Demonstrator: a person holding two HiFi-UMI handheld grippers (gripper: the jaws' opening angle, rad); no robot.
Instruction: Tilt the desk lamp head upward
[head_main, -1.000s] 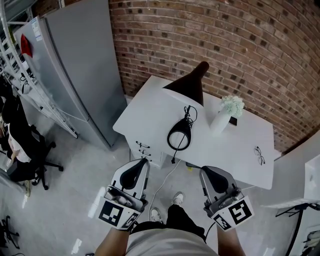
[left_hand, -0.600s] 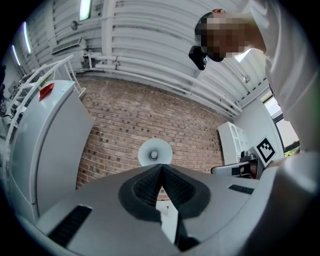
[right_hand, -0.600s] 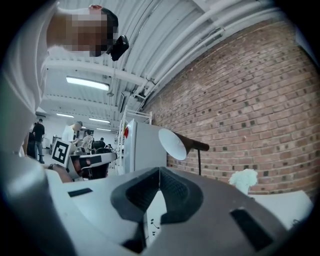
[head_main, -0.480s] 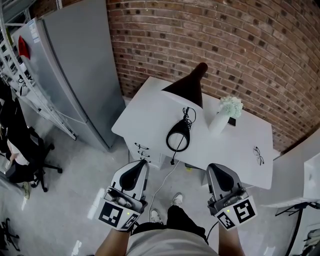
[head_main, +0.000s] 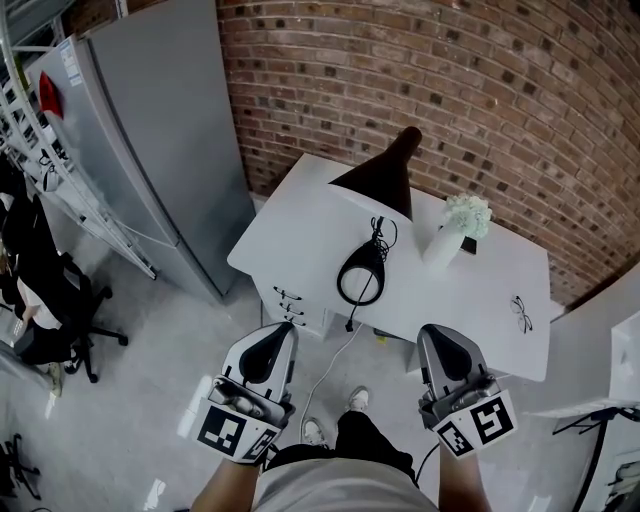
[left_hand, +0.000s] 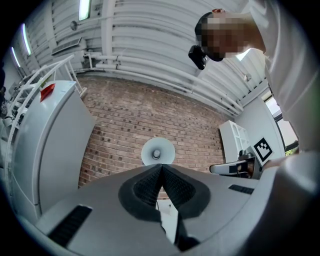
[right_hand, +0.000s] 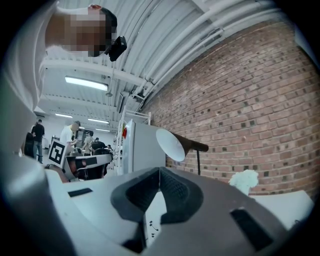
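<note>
A desk lamp with a dark cone head (head_main: 383, 176) stands on the white desk (head_main: 290, 225), its ring base (head_main: 361, 275) near the desk's front edge. The shade's pale inside shows in the left gripper view (left_hand: 158, 151), and in the right gripper view the lamp head (right_hand: 172, 144) sits on a thin stem. My left gripper (head_main: 283, 326) and right gripper (head_main: 432, 333) hang side by side in front of the desk, well short of the lamp. Both are shut with the pads (left_hand: 150, 186) meeting and nothing between them.
A white vase of pale flowers (head_main: 452, 226) and a pair of glasses (head_main: 520, 312) lie right of the lamp. A cable (head_main: 335, 362) drops off the desk front to the floor. A tall grey cabinet (head_main: 150, 130) stands left, an office chair (head_main: 75, 310) beyond it, brick wall behind.
My right gripper has drifted slightly right and lower in the head view. The left gripper and the lamp stay as they were.
</note>
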